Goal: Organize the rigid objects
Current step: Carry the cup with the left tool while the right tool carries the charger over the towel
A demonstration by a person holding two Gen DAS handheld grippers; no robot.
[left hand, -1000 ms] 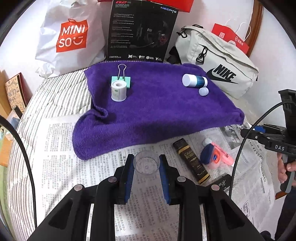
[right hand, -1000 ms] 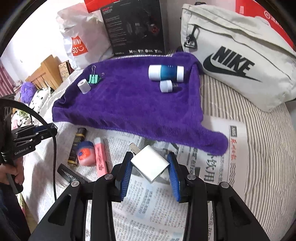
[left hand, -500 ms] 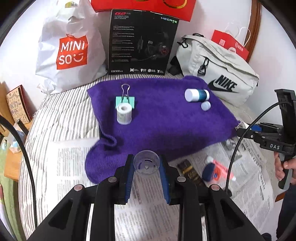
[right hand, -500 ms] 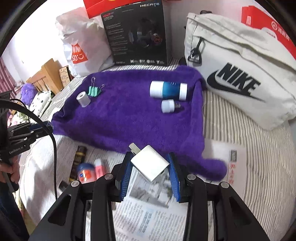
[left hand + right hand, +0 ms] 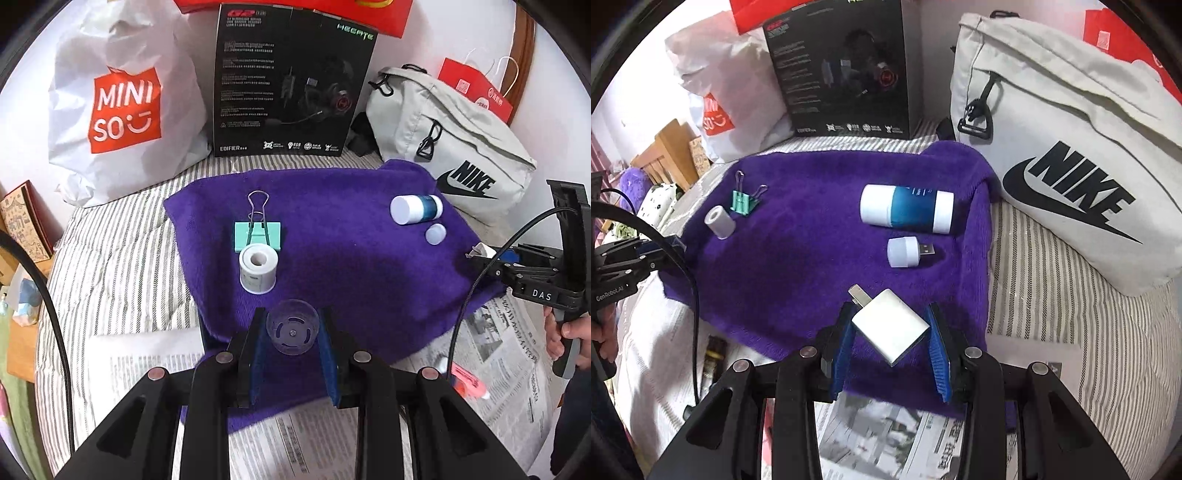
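Pink tube (image 5: 468, 386) half hidden behind L tongs (image 5: 293, 332).

Even, soft indoor light; strong fisheye bending and dark corners; slight motion blur low down.

Fuzzy purple cloth towel (image 5: 820, 258); clear plastic cap (image 5: 293, 326); smooth matt white charger (image 5: 891, 326).
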